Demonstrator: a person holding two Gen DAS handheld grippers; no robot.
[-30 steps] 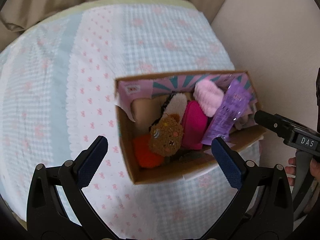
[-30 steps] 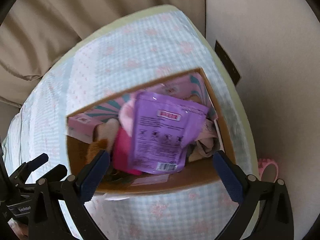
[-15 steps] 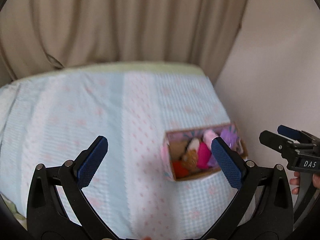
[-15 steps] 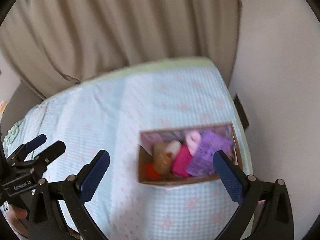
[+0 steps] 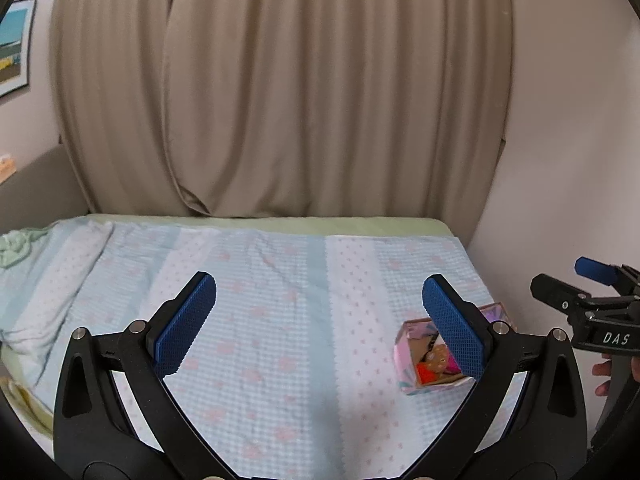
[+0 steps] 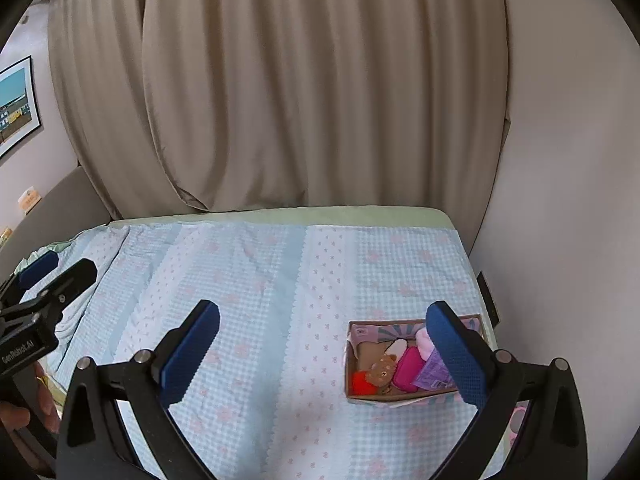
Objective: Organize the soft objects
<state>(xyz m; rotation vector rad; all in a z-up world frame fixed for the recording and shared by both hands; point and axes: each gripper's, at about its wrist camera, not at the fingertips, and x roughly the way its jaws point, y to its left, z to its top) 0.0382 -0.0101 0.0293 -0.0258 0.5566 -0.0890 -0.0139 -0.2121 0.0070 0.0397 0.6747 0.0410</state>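
- The right gripper (image 6: 322, 354) blocks the right end of the cardboard box (image 6: 362, 398); in the left wrist view the left gripper (image 5: 320, 326) covers most of it.
- The box lies on the blue checked bedspread (image 6: 256, 300), near the wall, long axis running left to right, open top up.
- Inside: a brown plush bear (image 6: 382, 372), an orange toy (image 6: 360, 383), a pink pouch (image 6: 408, 368) and a purple packet (image 6: 434, 372), partly hidden.
- Both grippers' jaws stand wide apart, holding nothing.
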